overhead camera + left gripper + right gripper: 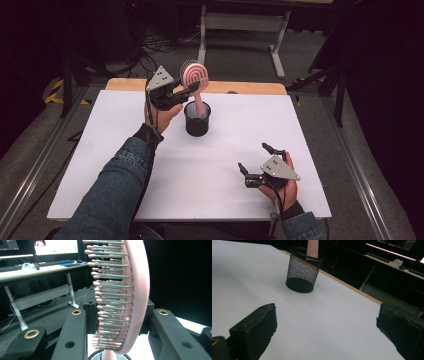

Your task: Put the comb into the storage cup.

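High view – hairbrush: the pink hairbrush (195, 79) stands handle-down in the black mesh cup (197, 120), near the far edge of the white surface (150, 165), its head well above the rim.
High view – left tool: the left tool (189, 90) is clamped on the brush just below the head.
High view – right tool: the right tool (256, 160) rests low on the surface, well apart from the cup, jaws spread and empty.
Left gripper view – grip: the jaws press the brush's (130, 300) pink rim from both sides; the metal pins point sideways, clear of the pads.
Left gripper view – handling: likely light and stiff plastic; the smooth curved rim may slip or twist, and the pins bend easily, so hold the rim or neck.
Right gripper view – cup: the mesh cup (304, 271) stands upright with the pink handle (312, 247) inside; it looks light and easy to tip.
Right gripper view – right tool: jaws wide apart, nothing between them.
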`<state>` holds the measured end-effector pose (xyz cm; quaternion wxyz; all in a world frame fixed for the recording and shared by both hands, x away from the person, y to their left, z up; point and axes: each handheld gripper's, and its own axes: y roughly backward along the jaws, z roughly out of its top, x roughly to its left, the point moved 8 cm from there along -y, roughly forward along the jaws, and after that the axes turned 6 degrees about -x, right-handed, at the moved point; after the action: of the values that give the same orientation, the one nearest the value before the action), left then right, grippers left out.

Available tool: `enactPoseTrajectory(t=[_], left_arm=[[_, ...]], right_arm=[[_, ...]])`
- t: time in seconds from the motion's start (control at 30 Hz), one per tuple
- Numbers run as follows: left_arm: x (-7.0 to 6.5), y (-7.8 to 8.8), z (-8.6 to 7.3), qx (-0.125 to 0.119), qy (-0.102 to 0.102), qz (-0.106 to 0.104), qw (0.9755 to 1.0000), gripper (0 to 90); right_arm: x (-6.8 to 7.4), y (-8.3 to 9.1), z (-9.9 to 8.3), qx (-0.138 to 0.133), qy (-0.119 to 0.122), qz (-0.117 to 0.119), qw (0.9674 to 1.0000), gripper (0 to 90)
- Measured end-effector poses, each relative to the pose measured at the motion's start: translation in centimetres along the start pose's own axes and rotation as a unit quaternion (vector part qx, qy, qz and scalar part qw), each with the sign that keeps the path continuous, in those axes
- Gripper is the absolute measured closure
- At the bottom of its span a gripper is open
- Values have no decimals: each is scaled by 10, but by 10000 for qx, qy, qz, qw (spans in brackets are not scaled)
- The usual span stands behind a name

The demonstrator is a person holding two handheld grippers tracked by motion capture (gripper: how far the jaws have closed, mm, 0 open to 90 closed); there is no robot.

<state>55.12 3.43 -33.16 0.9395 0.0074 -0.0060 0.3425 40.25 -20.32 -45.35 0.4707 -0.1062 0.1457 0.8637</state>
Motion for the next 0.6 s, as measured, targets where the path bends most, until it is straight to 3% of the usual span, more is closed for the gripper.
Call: enactPoseTrajectory(t=[0.27,0.6], left_arm=[[3,1,-10,31,202,-27,9998,636],[1,0,-23,93,273,-68,9996,636]], right_arm=[[0,0,0,15,-3,8,10000,36],[1,0,0,20,37,18,10000,36]])
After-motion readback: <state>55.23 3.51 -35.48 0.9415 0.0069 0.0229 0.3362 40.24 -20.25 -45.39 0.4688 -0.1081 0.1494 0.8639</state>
